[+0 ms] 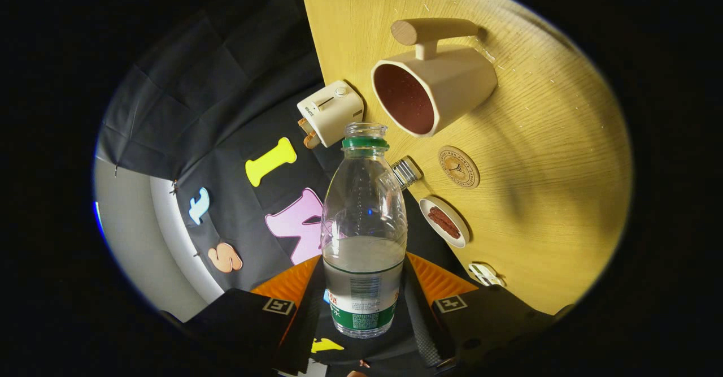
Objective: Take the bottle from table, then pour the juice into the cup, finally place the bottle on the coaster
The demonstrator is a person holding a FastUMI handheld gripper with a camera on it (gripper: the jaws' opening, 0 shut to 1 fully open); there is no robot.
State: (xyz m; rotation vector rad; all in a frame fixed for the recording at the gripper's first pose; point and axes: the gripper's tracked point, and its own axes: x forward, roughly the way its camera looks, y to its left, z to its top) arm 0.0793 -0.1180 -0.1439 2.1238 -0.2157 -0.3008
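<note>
So the claw (363, 303) has the bottle (363, 235) pinched low down around the label, fingers closed in on either side of it; cap's already off and the liquid sits roughly at the lower half. The whole view is rolled over, so the tabletop (565, 139) looks stood up on one side; the bottle mouth sits just short of the cup (435, 86), aimed a bit below its opening.

My take: we're mid-tilt heading into the pour. To do it well I'd bring the neck right over the cup's rim before tipping further; then roll slow so it doesn't glug. Keep the squeeze firm, thin plastic flexes. The coaster (458, 167) sits just beside the cup, near a little plate (446, 222) with a snack; mind the toaster (330, 111) too.
</note>
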